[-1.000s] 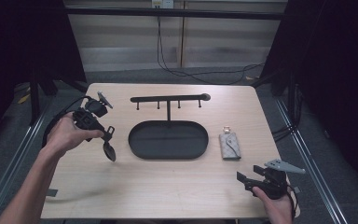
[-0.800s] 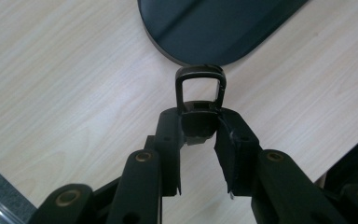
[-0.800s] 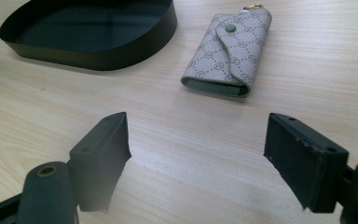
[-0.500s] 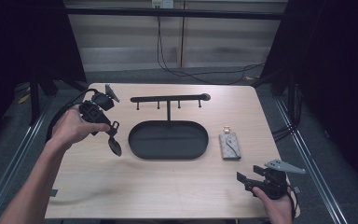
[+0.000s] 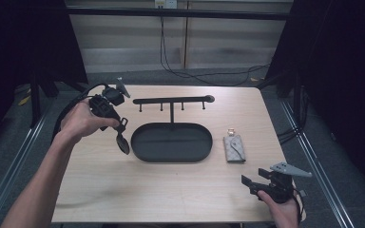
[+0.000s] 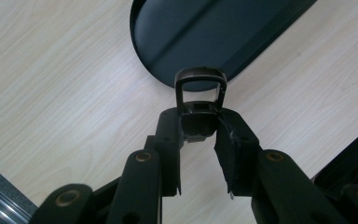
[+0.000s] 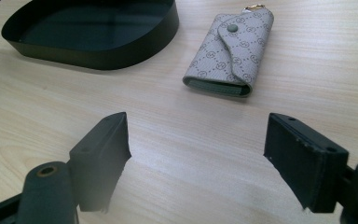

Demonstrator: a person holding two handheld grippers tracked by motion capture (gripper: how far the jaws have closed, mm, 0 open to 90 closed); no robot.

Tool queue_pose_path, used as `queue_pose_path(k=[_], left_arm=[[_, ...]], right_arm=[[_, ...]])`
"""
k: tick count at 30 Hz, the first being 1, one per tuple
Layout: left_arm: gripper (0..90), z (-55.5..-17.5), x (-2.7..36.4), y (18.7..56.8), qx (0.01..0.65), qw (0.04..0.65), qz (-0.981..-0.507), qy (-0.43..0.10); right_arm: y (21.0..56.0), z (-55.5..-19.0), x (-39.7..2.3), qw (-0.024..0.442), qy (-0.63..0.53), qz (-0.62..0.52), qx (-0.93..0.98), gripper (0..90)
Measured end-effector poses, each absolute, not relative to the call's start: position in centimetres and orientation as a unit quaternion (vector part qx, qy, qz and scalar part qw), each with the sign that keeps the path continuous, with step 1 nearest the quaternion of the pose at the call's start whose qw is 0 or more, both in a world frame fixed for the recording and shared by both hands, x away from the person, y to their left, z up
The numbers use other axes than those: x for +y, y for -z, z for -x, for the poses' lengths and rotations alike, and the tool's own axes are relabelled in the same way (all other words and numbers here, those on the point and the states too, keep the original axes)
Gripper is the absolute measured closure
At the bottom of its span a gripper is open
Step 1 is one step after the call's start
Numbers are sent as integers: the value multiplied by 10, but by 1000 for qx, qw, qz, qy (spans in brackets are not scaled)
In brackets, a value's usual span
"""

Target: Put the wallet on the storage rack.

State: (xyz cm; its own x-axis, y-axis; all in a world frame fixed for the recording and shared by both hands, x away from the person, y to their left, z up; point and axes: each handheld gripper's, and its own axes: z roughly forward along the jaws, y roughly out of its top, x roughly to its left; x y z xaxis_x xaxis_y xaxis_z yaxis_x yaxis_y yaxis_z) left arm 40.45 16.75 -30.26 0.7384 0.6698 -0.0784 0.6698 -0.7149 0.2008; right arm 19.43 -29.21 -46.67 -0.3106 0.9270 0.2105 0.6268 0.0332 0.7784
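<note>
Where the high view looks down, the left tongs (image 5: 122, 124) clamp a dark key fob (image 5: 123, 142), hanging at 9 o'clock of the oval tray (image 5: 171, 142). Left gripper view: its ring (image 6: 200, 86) protrudes at 12 o'clock. Right gripper view: right tongs (image 7: 198, 154) gape empty; key pouch (image 7: 230, 46) at 12 o'clock.

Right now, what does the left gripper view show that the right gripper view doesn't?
Left gripper view: the left gripper has its jaws shut on a dark looped object, held up off the surface. Right gripper view: the right gripper has its jaws open and empty, with a patterned key pouch lying flat beyond them. Shared: the black oval tray and the pale wooden table.
</note>
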Motion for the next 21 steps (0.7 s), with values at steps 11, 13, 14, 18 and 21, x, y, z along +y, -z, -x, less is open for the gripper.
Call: queue_pose_path(k=[11,13,14,18,21], left_arm=[[711,-417,156,299,375,115,-920,4],[711,-420,155,300,375,116,-920,6],[711,-421,154,301,376,115,-919,8],[711,-425,149,305,381,112,-918,8],[711,-427,145,306,380,111,-918,9]], right_arm=[[467,-195,-292,179,-414,-557,697,216],[467,-195,-292,179,-415,-556,697,216],[467,-195,-292,179,-414,-556,698,216],[467,-195,-292,177,-414,-557,698,215],[467,-196,-292,177,-414,-557,698,215]])
